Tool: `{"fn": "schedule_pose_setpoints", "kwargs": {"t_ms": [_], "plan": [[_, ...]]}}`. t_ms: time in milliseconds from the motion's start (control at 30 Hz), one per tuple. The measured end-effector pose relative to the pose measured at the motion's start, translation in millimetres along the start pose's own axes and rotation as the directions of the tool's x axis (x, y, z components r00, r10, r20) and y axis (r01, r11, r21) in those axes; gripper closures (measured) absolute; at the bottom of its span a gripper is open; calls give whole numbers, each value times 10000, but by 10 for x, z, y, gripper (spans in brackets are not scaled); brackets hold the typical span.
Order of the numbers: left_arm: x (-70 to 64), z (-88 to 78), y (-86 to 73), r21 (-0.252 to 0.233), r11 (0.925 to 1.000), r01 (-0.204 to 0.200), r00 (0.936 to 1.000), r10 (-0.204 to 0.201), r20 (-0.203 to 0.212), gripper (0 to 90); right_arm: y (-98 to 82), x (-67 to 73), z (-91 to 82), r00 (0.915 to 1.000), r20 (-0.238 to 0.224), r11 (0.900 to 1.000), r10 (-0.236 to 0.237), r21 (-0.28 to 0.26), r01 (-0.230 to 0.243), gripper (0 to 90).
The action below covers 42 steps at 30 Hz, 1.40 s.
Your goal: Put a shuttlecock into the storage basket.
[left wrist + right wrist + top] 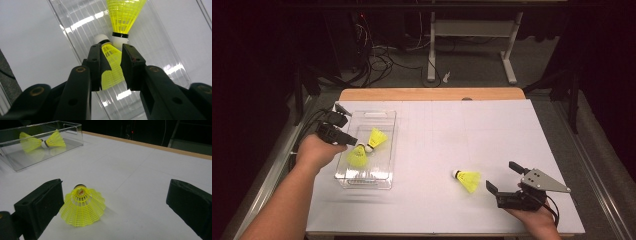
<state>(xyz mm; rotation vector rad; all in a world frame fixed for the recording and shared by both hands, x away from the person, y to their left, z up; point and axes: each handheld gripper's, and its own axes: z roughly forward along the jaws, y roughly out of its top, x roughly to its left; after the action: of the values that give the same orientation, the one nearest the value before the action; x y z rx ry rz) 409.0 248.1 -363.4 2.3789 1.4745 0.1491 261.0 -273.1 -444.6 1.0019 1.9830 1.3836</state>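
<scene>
High view: white table, dark room.

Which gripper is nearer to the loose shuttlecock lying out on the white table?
Right. The right gripper sits just beside the loose shuttlecock, open jaws facing it. The left gripper is far across the table, over the clear tray.
</scene>
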Motion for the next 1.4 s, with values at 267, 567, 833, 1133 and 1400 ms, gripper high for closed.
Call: {"fn": "schedule_pose_setpoints", "kwargs": {"t_ms": [267, 567, 833, 1133, 1400], "plan": [[-55, 35, 20, 131, 9998, -126, 9999, 126, -34, 631, 1, -2, 2, 10000, -12, 10000, -13, 0, 13, 15], [-124, 74, 46, 258, 9994, -209, 9997, 206, 138, 457, -2, -3, 6, 10000, -28, 10000, -31, -7, 31, 15], [-200, 96, 68, 404, 9986, -332, 9992, 323, 247, 342, -4, 1, 13, 10000, -23, 10000, -34, 20, 35, 15], [-259, 71, 88, 442, 9988, -231, 9995, 221, 215, 186, -3, -6, 19, 10000, -39, 10000, 14, 3, -14, 15], [-353, 103, 84, 826, 9958, -397, 9991, 381, 211, 5, -6, -12, 54, 10000, -49, 9999, 64, 85, -64, 15]]}}
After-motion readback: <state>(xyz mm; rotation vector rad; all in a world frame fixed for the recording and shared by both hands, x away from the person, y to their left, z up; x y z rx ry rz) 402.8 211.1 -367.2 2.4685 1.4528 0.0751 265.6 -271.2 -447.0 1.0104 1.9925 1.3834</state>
